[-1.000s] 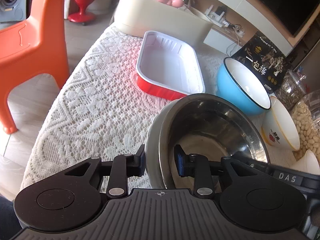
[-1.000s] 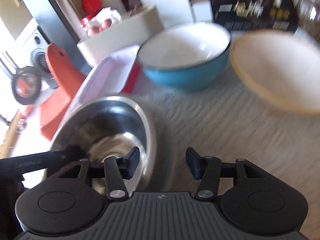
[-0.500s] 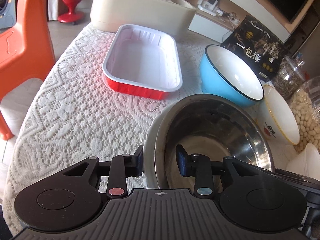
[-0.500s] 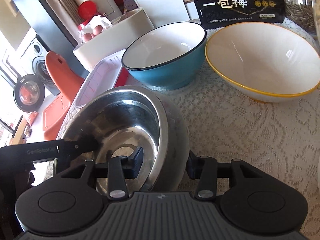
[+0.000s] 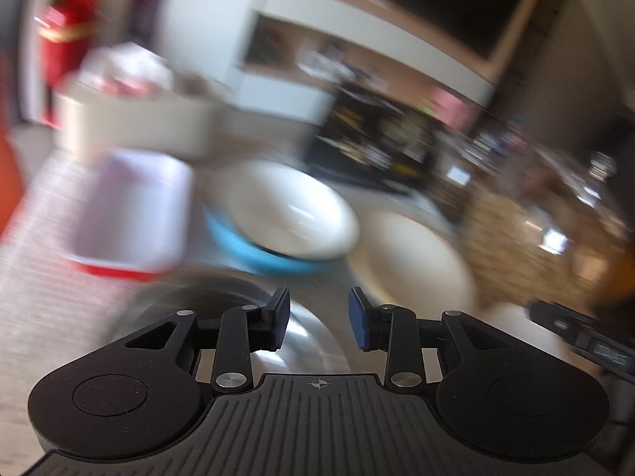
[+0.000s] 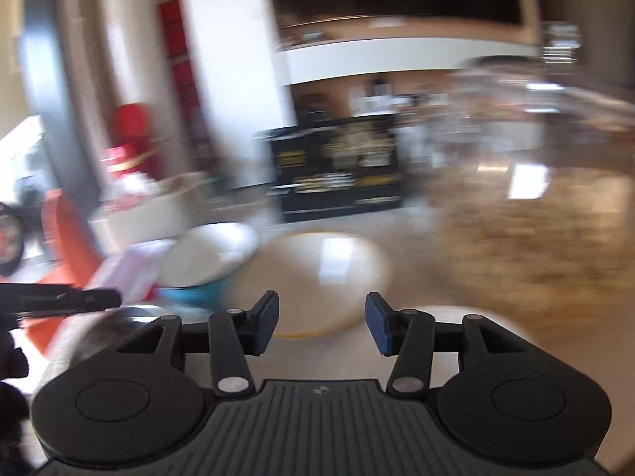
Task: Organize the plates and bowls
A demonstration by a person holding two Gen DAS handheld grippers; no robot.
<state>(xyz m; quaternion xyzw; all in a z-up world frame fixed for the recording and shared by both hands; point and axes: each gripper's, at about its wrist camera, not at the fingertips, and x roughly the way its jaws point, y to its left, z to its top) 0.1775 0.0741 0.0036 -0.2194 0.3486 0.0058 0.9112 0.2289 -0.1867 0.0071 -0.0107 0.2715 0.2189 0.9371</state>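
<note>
A: Open room?
B: Bare lace tablecloth [image 5: 43, 309] left of the steel bowl [image 5: 309, 341].

A: Grippers?
B: Left gripper [image 5: 318, 323] and right gripper [image 6: 320, 323] tilted down, both released, jaws just opening, nothing between.

A: Ahead?
B: Blue bowl [image 5: 278, 254], yellow-rimmed bowl [image 6: 317, 277], red tray [image 5: 131, 214]; all blurred.

Looks like we're in somebody's living room: lace-covered table [image 5: 43, 309] with bowls, a dark TV [image 5: 436, 4] over a shelf unit, orange plastic chair [image 6: 67, 246].
</note>
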